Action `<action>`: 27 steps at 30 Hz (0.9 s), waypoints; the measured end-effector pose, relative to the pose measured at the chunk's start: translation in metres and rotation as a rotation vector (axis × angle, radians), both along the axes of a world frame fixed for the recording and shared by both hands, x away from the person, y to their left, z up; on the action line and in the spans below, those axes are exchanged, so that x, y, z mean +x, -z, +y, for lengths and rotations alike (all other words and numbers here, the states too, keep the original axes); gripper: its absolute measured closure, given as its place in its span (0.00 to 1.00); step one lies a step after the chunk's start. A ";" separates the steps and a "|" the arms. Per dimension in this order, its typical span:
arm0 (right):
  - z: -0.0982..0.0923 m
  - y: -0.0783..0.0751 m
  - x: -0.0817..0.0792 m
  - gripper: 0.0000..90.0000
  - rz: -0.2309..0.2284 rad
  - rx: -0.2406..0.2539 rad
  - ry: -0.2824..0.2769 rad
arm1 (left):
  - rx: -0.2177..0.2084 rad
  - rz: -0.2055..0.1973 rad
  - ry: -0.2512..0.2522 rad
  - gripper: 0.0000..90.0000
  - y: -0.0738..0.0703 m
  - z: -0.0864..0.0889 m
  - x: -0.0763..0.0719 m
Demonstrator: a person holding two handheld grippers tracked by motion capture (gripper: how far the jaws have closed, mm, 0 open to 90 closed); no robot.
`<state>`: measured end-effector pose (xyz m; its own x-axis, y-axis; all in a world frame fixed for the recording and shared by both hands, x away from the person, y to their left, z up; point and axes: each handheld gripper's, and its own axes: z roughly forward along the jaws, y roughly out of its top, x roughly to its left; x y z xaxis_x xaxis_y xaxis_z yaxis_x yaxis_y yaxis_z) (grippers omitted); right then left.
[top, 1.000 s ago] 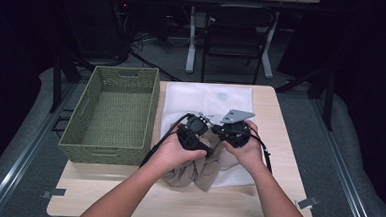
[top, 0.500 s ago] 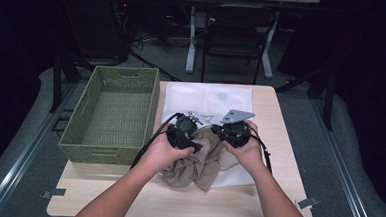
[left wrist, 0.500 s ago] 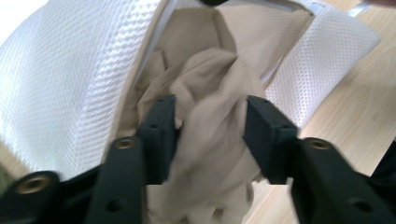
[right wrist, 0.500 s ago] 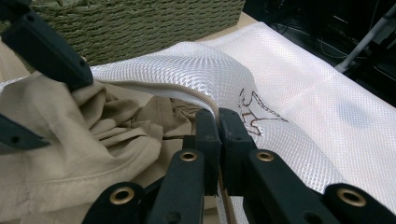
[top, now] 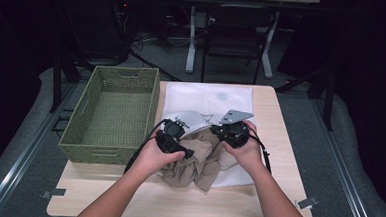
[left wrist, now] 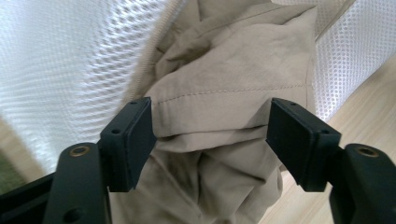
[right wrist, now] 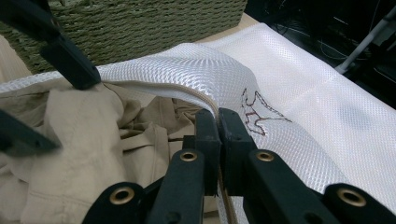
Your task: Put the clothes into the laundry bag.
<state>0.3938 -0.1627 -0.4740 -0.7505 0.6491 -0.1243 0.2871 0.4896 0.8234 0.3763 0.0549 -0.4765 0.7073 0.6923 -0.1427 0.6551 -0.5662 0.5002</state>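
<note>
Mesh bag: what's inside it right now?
Part of the tan garment sits in the mesh bag mouth; the rest bunches outside. Deeper inside is veiled by mesh.

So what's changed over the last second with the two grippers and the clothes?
The left gripper moved toward the person and down over the beige garment; its jaws have just been opening, fabric between them. The right gripper stayed shut on the mesh bag's edge. The basket hasn't moved.

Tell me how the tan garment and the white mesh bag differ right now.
The tan garment is opaque woven cloth, bunched and creased; the white mesh bag is see-through netting, mostly lying flat. The right gripper pinches the bag's zipper edge and lifts it, while the left gripper is open around a fold of the garment. Both are soft fabric on the table.
</note>
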 end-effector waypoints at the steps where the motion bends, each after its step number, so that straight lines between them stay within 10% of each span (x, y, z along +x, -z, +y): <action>1: 0.000 0.000 0.000 0.97 -0.001 -0.001 -0.001 | 0.000 0.003 0.005 0.33 0.003 -0.002 0.000; 27: 0.000 0.000 -0.001 0.97 -0.004 -0.002 -0.005 | 0.063 0.019 0.005 0.18 0.047 -0.032 0.003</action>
<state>0.3931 -0.1623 -0.4736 -0.7534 0.6449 -0.1287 0.2810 0.4927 0.8236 0.3796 0.0232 -0.5230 0.7087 0.6966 -0.1121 0.6608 -0.5997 0.4513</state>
